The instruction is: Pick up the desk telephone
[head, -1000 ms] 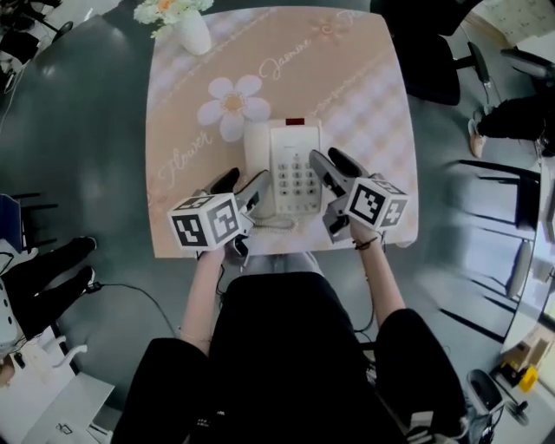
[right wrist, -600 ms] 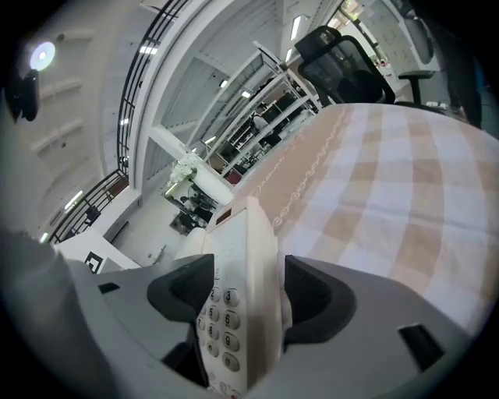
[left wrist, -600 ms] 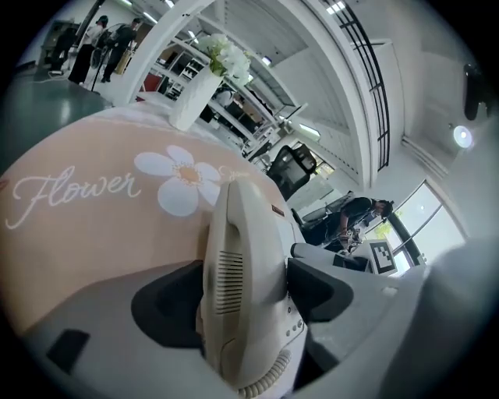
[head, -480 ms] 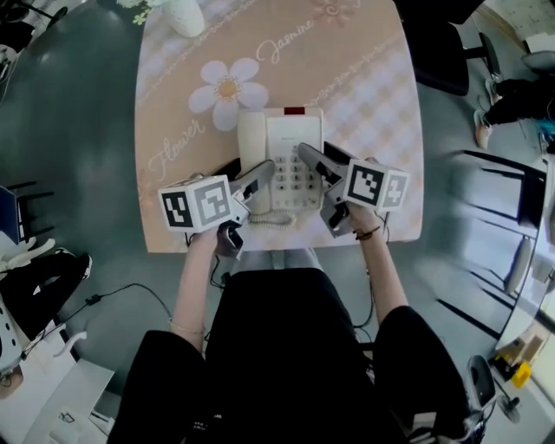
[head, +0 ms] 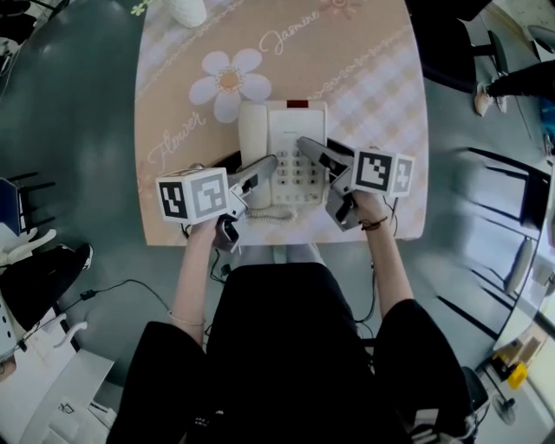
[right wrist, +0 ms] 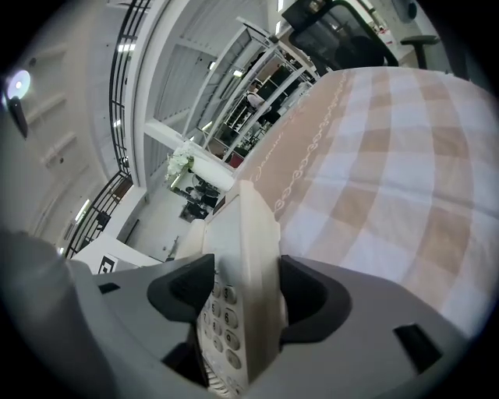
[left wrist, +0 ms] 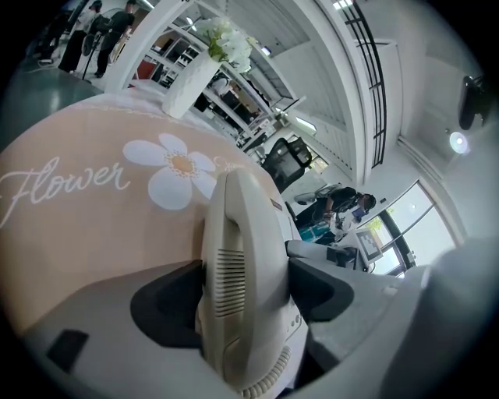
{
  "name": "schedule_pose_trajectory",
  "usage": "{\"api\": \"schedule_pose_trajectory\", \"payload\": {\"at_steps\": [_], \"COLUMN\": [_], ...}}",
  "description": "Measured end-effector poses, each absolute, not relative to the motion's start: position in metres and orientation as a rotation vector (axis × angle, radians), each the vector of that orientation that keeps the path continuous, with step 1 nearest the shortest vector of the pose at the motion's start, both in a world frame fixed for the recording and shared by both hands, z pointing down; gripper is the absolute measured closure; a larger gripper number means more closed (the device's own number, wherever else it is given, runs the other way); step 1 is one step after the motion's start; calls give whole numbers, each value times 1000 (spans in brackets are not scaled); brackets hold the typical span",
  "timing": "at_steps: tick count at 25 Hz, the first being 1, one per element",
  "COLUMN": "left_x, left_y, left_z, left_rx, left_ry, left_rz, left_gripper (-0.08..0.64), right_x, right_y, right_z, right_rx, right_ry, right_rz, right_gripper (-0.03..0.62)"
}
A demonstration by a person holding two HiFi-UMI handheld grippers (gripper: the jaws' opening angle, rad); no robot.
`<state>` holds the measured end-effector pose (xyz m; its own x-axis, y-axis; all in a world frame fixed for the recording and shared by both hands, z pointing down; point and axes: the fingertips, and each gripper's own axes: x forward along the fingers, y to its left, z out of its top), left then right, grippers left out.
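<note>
head view: phone sits on the tabletop, on the pink checked cloth just below the printed white flower, near the edge closest to the person. left gripper is at its handset side, right gripper at its keypad side. one jaw of each lies over the phone. white vase at the far edge, well apart.

left gripper view: left gripper has its jaws open wide, straddling the handset edge of the phone. the dark pads sit just beside it on both sides, can't tell if they press. coiled cord shows at the bottom. the flower print and vase lie beyond.

right gripper view: right gripper has its jaws open wide too, around the other edge of the phone. keypad faces the left pad, and the checked cloth runs off to the right.
</note>
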<state>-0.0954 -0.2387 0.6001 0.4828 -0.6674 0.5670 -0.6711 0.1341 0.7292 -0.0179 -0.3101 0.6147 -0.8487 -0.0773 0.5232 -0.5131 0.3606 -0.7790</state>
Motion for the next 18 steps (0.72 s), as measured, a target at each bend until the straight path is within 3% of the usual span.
{"api": "schedule_pose_trajectory", "payload": {"at_steps": [18], "left_x": [-99], "left_y": [-235], "left_z": [599], "left_rx": [1507], "left_ry": [-1290], "left_rz": [-22], "left_gripper": [242], "right_x": [-15], "right_y": [-309], "right_z": [614], "right_rx": [534], "right_ry": [-2213], "right_rz": [1512], "right_gripper": [354]}}
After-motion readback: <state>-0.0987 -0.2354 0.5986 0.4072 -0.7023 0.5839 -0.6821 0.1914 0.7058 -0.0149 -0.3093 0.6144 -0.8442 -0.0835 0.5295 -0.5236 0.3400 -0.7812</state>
